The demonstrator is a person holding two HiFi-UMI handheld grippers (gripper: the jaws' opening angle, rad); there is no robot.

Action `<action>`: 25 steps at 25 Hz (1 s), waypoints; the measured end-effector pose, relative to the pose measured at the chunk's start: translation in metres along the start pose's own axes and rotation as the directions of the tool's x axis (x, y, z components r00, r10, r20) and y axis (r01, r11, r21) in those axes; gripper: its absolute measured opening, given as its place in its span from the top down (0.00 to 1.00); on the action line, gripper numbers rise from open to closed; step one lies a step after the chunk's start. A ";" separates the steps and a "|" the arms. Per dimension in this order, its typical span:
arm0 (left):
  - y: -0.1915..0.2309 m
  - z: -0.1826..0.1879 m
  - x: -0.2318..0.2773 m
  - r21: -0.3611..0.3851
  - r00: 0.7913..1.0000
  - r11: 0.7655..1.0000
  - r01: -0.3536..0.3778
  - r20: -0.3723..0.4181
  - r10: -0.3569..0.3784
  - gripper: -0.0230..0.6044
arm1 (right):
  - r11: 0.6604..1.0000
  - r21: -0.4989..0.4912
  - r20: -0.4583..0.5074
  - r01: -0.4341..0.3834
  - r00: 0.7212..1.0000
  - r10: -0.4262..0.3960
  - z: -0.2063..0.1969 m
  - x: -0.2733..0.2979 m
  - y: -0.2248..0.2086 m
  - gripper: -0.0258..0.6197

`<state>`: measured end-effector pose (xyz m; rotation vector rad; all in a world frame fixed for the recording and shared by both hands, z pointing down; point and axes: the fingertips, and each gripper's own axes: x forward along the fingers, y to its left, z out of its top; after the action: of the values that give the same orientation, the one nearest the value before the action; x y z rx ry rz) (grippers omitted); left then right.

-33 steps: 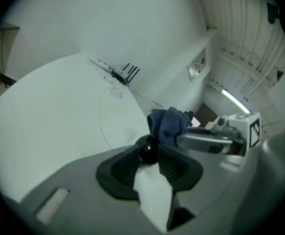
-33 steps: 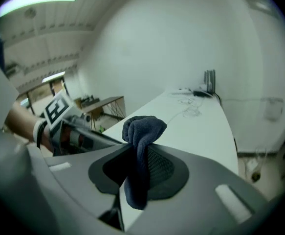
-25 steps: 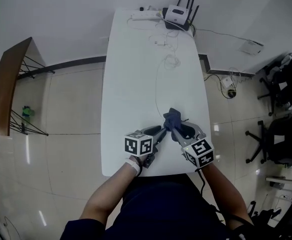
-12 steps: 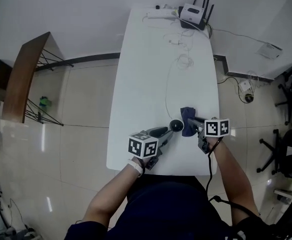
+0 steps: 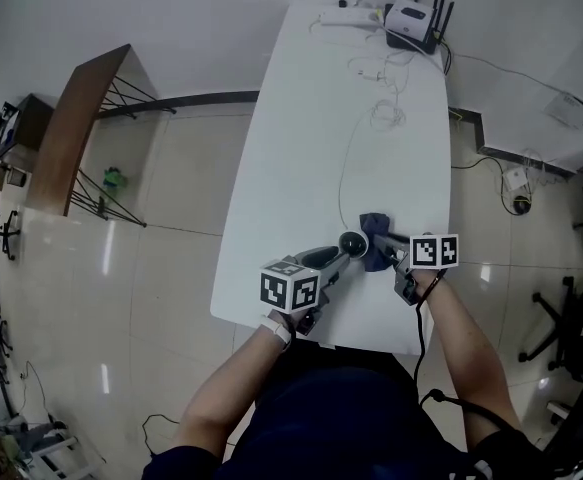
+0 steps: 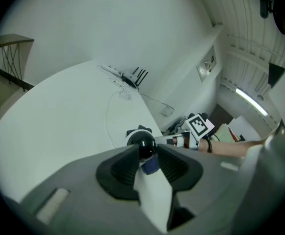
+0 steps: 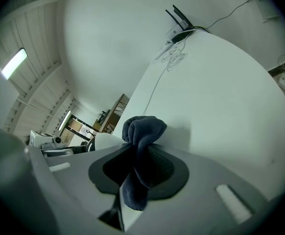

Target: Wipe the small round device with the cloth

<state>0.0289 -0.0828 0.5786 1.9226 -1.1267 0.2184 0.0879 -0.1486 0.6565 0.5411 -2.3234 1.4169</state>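
The small round device (image 5: 352,244) is over the near end of the white surface (image 5: 301,158). Its black ball is clamped between the jaws of the left tool (image 5: 345,252), which are closed only as far as the ball allows. I think this keeps it firm for wiping. Just right of the device, and seeming to touch it, is the dark blue cloth (image 5: 376,253). It is pinched tight in the right tool (image 5: 384,239), with a bunch standing out as a pad. There are one device, one cloth and two tools.

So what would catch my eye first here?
Near the front edge of the white table, the left gripper clamps a small shiny black round device while the right gripper pinches a bunched dark blue cloth right beside it. At the far end sits a white router with black antennas.
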 end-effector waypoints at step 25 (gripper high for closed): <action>0.015 -0.002 -0.001 0.050 0.981 0.983 0.177 -0.095 -0.172 0.80 | 0.446 -0.869 0.045 0.213 0.932 -0.359 -0.005 -0.009 0.137 0.84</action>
<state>0.0170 -0.0839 0.5888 2.0298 -0.8957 0.2416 0.0280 -0.0849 0.5509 0.4408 -2.2873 -0.0046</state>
